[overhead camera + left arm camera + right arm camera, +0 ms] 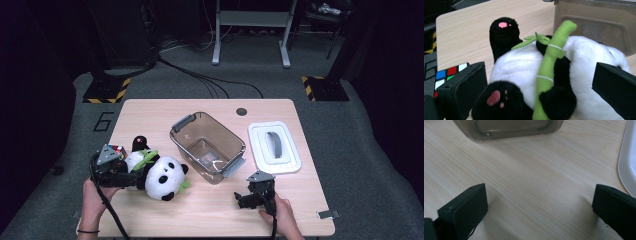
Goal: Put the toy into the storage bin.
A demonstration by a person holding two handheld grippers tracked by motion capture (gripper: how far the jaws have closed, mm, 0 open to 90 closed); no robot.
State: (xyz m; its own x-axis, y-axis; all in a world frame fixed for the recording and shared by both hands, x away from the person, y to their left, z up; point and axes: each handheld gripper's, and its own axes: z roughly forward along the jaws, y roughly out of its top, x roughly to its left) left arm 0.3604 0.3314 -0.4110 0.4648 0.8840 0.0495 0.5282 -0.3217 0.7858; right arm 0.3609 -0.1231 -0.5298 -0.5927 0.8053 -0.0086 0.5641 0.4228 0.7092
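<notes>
A panda plush (pixel 162 179) lies on its back at the table's left, with a green bamboo stalk (pixel 549 62) across its belly. My left gripper (pixel 134 173) is open, and its jaws stand wide on either side of the panda's lower body (pixel 519 67). In the left gripper view my own gripper (pixel 539 75) has the plush between its jaws without squeezing it. My right gripper (pixel 253 191) is open low over bare wood (pixel 539 197), just in front of a clear brownish bin (pixel 207 145).
A colour cube (pixel 446 75) sits just left of the panda's feet. The bin's near wall (pixel 509 127) stands close ahead of my right gripper. A white lid (pixel 275 146) with a grey handle lies right of the bin, its edge (pixel 627 157) close by.
</notes>
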